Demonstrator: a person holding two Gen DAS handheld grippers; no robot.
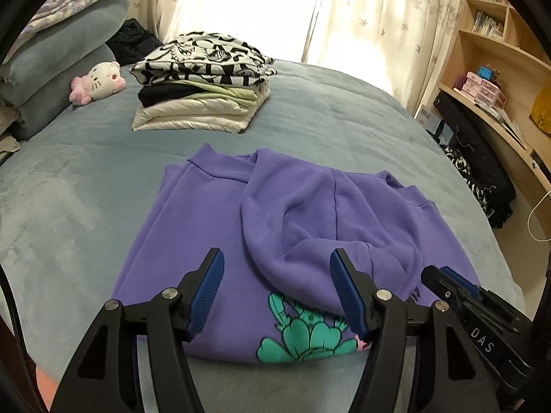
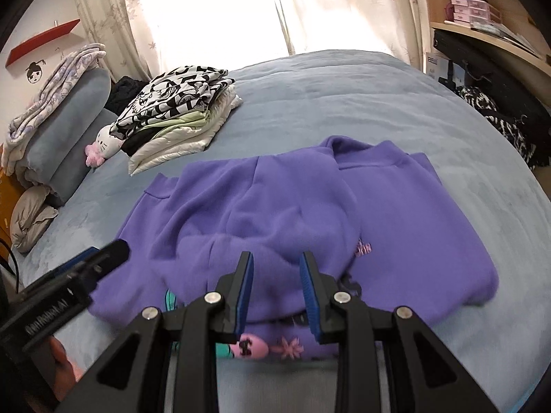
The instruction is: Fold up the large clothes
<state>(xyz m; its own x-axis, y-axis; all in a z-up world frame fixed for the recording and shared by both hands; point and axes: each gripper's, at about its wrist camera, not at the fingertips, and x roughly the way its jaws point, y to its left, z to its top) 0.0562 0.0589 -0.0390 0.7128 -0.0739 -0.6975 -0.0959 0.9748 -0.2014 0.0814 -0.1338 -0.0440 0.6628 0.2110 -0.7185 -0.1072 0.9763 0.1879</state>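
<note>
My left tongs [image 1: 277, 275] gape wide over the purple sweatshirt [image 1: 213, 227], holding nothing; my right tongs [image 2: 276, 275] stand half-open, also empty.

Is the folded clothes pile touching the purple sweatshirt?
Apart. The left wrist view shows bare blue blanket between the pile and the sweatshirt.

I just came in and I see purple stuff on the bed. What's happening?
Someone is folding a purple hoodie on the bed, with a hand-held gripper in each hand. The hoodie lies partly folded, with its sleeves laid over the middle. The left hand-held gripper is open, low over the near edge. The right hand-held gripper is open too, its fingers either side of a fold of cloth. A pile of folded clothes sits behind it.
</note>
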